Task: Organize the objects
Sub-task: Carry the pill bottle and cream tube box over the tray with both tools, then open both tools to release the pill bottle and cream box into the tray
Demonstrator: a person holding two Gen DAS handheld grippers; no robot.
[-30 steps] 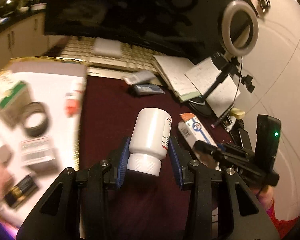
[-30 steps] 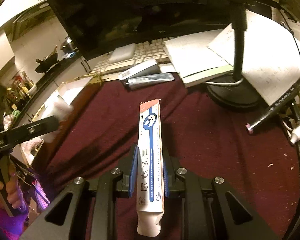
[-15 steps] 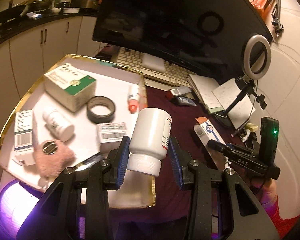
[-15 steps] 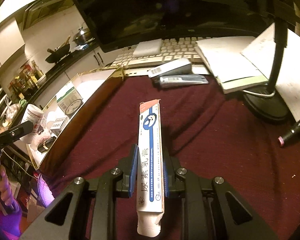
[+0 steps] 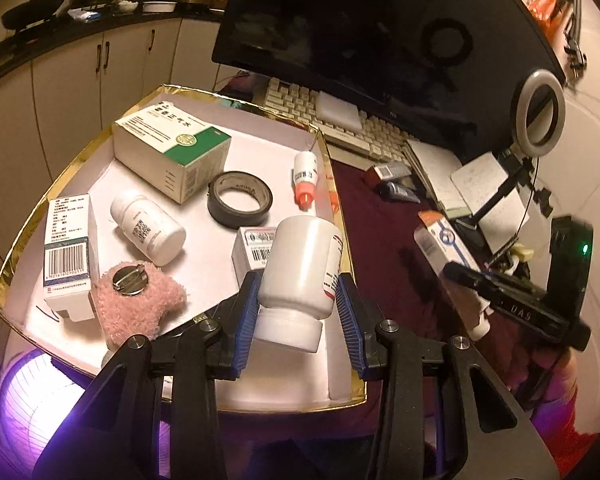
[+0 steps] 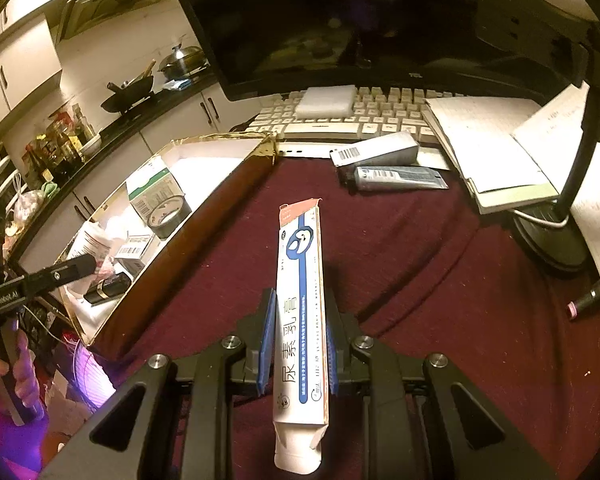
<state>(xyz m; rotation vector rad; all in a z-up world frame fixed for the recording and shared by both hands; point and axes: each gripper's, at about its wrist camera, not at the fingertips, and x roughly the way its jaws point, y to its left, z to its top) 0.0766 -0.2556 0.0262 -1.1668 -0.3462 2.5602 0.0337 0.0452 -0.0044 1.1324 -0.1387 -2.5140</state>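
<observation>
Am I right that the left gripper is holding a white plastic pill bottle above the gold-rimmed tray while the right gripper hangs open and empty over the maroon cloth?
Not quite: the right gripper is shut on a long white-and-blue carton, as the right wrist view shows. The rest holds: the left gripper holds the white plastic pill bottle above the gold-rimmed tray, and the maroon cloth lies below.

Black tongs (image 5: 296, 304), ribbed blue pads (image 5: 245, 316), silver screws (image 5: 384, 325)
</observation>
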